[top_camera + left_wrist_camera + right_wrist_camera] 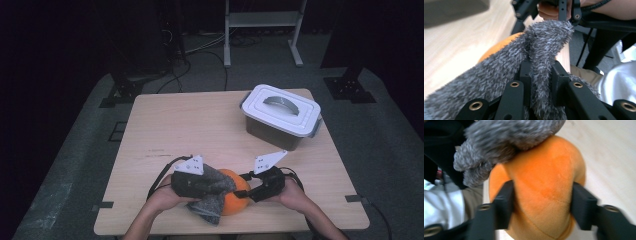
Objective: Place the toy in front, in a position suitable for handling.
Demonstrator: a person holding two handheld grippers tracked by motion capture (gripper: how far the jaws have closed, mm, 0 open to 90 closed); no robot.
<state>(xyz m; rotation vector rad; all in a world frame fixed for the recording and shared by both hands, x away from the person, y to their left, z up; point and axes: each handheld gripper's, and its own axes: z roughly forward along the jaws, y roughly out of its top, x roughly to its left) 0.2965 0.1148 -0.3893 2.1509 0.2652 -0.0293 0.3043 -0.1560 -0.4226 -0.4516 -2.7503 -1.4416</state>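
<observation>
Closest to the person, the left gripper (222, 187) is pinched tight on a fold of the fuzzy grey cloth (212, 197); in the left gripper view the pile is squeezed right between the two black jaws (541, 75). That cloth drapes over the top of the orange plush ball (236, 195), which sits near the table's front edge at about 6 o'clock. The right gripper (245, 192) comes in from 3 o'clock, and in its own view its jaws stand on either side of the orange plush ball (541, 195), pads right against the fabric. It looks like a grip, though that view is blurred.

What could go sideways, as I see it:
- The ball is soft and round. A half-committed squeeze could let it squirt out forward or roll off the front edge of the wooden table (200, 125), since it's so close to it.
- The left side only has a thin fold. Tug hard and the cloth may just slide out, or drag the ball along with it.
- The two grippers are nearly touching, so cables or jaws could snag on each other or on the fuzzy pile.

Further back at 1 o'clock sits the lidded white storage box (281, 116), well apart from everything. Its lid is on, so nothing can go in until that's dealt with.
</observation>
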